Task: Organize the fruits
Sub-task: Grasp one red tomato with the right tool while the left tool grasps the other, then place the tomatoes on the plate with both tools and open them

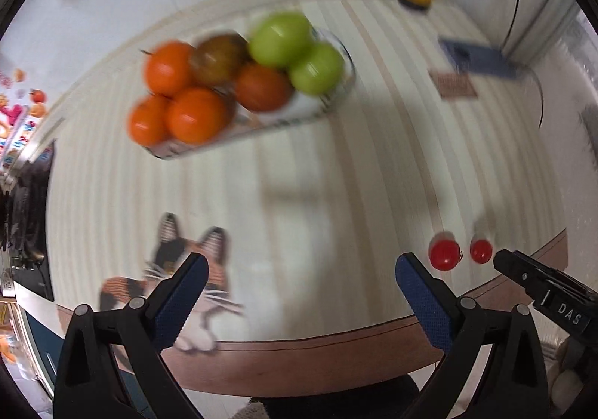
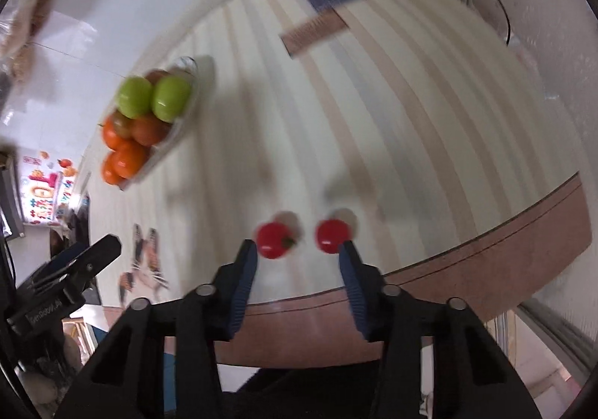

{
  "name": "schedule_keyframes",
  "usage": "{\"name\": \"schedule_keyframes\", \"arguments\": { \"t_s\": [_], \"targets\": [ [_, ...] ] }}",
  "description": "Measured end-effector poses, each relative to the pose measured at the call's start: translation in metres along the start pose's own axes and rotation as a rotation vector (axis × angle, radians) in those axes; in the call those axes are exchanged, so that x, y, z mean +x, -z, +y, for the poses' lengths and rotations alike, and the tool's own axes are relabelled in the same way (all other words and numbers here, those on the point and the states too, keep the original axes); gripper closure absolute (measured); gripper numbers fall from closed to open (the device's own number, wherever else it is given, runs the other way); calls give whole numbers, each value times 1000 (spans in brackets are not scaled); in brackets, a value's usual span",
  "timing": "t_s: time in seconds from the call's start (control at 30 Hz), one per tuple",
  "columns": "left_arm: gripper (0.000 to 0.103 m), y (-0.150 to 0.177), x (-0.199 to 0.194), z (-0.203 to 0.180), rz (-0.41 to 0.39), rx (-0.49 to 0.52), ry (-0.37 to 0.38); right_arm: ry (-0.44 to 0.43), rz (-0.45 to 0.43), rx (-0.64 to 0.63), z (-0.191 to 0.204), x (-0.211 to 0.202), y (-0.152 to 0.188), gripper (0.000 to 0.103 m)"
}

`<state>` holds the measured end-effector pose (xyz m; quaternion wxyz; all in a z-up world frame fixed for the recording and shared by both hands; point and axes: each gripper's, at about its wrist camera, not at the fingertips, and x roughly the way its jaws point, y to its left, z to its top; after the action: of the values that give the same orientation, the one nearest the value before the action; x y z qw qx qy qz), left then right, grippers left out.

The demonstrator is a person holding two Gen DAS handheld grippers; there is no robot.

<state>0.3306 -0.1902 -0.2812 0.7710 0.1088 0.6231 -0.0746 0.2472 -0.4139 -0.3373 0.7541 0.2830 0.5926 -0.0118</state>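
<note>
Both grippers spread wide, empty: left gripper (image 1: 301,279), right gripper (image 2: 299,254) near two red fruits (image 2: 274,240) on table (image 2: 411,142).

Green apples (image 1: 295,52), orange tomatoes (image 1: 175,101); striped beige tablecloth (image 1: 373,165) (cat print).

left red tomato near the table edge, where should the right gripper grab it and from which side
Grip the left red tomato across its round middle, coming down from the near table edge with the right gripper open. Its stem points sideways toward the other tomato, so close the fingers clear of it, one in the gap between the two.
</note>
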Motion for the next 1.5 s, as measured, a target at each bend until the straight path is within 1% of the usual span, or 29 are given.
{"name": "schedule_keyframes", "arguments": {
  "t_s": [0.07,0.23,0.3,0.37,0.47,0.6,0.63,0.7,0.77,0.83,0.9,0.97,1.07,1.13,1.27,1.33,1.37,1.5],
  "targets": [
    [0,0,16,-10,41,14,6,6,9,-11,-6,13,0,68],
    [0,2,30,-24,74,35,-20,31,20,-61,-7,38,-4,73],
    [0,3,31,-28,79,40,-18,48,24,-81,-5,45,-4,75],
    [0,4,34,-35,85,47,-11,62,6,-115,-1,46,-4,75],
    [0,1,37,-47,93,55,17,48,-13,-122,-3,43,-2,75],
    [1,-3,41,-70,120,82,99,37,-39,-99,-14,28,0,75],
    [3,-2,42,-78,124,99,112,39,-48,-92,-19,23,0,75],
    [14,-1,46,-93,137,132,131,44,-58,-76,-28,14,-1,75],
    [33,1,52,-110,166,160,147,45,-64,-58,-40,8,-1,75],
    [43,3,58,-122,187,179,157,51,-69,-47,-48,3,-2,75],
    [49,5,62,-132,196,194,161,55,-77,-40,-55,0,-4,75],
    [63,7,64,-140,202,207,164,51,-78,-26,-61,-2,-4,75],
    [74,8,64,-151,193,220,180,48,-82,-22,-65,-4,-6,75],
    [74,9,63,-160,181,229,171,43,-86,-24,-65,-5,-5,75],
    [74,9,62,-157,168,204,174,30,-102,-36,-60,-10,-4,75],
    [74,7,59,-138,165,177,183,22,-109,-44,-57,-13,-3,75],
    [74,10,57,-135,161,163,188,18,-112,-50,-55,-14,-4,75],
    [74,5,43,-104,131,73,223,-5,-123,-77,-41,-19,-7,75]
  ]
}}
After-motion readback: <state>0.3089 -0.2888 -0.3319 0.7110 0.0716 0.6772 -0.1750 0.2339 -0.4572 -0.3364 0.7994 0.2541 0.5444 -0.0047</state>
